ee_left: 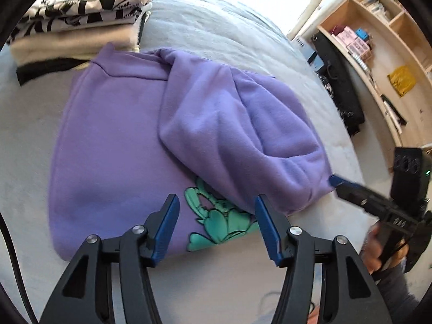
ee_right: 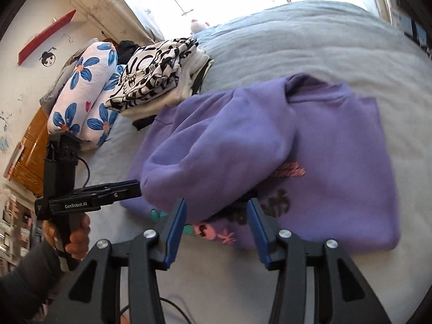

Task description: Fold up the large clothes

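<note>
A purple sweatshirt [ee_left: 113,140] [ee_right: 332,145] lies on the pale grey bed [ee_left: 221,24] [ee_right: 310,37], with one side and sleeve [ee_left: 232,124] [ee_right: 216,140] folded over its front. A green print [ee_left: 216,221] shows at its near edge. My left gripper [ee_left: 216,202] stands open just above that near edge, nothing pressed between its blue pads. My right gripper [ee_right: 216,205] is open too, its fingers on either side of the folded layer's near edge without pinching it. In the left wrist view the right gripper [ee_left: 337,181] has its tip at the fold's right corner. The left gripper [ee_right: 133,187] is at the fold's left corner in the right wrist view.
A stack of folded clothes [ee_left: 81,19] [ee_right: 162,70] topped by a black-and-white print sits beyond the sweatshirt. Flowered pillows [ee_right: 81,94] lie beside the stack. A wooden shelf unit [ee_left: 383,43] and a black case [ee_left: 337,81] stand past the bed's right edge.
</note>
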Tool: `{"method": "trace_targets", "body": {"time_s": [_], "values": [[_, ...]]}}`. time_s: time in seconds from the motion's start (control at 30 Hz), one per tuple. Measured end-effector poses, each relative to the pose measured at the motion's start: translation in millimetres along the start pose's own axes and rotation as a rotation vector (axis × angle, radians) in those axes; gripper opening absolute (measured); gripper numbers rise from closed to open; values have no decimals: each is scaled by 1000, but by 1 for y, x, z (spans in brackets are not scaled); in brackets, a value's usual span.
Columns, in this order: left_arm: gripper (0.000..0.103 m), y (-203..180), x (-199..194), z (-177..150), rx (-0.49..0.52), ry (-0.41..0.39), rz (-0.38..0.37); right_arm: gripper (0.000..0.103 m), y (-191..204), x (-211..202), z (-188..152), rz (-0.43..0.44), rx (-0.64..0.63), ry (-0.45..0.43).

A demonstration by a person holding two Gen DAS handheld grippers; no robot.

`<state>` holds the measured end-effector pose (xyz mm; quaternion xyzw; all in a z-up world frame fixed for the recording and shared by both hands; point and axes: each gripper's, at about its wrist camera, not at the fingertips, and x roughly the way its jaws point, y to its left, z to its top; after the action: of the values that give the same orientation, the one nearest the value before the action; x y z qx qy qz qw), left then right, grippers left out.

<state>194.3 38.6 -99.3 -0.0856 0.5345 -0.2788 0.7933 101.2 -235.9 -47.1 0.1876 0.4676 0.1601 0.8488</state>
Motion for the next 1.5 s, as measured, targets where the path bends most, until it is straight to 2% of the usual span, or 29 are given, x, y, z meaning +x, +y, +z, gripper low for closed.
{"method": "trace_targets", "body": {"time_s": [0.23,0.37,0.5,0.57,0.6,0.67,0.7,0.8,0.93,1.0,1.1,1.23,1.27,1.4,1.5], "values": [[57,12,24,8,-85,-5,-96,47,-12,29,-5,103,134,10],[57,23,39,11,-144,-7,-184,47,-25,45,-2,159,224,-8],[55,29,55,14,-172,-25,-238,47,-33,54,-3,213,265,-39],[29,28,56,13,-165,-44,-257,36,-35,54,-3,226,258,-60],[26,24,54,12,-150,-62,-231,20,-33,53,-2,221,245,-68],[8,14,52,12,-117,-93,-175,12,-29,48,-2,207,224,-89],[8,10,49,10,-107,-107,-143,7,-29,46,-2,201,219,-96],[6,1,45,2,-90,-107,-58,6,-27,43,-7,134,201,-104],[5,-6,68,-17,-60,-44,106,5,-31,62,-24,-10,182,-55],[5,-5,73,-22,-73,-47,121,6,-34,73,-32,-50,187,-41],[7,-12,68,-24,-72,-68,135,8,-30,67,-32,-71,180,-58],[18,-22,56,-28,-38,-68,178,24,-25,53,-31,-119,160,-46],[19,-27,49,-28,-27,-70,208,25,-22,46,-31,-138,148,-51],[19,-40,18,-27,14,-147,272,25,-5,18,-27,-160,91,-115],[19,-48,0,-20,19,-203,240,25,14,5,-17,-158,6,-168]]}}
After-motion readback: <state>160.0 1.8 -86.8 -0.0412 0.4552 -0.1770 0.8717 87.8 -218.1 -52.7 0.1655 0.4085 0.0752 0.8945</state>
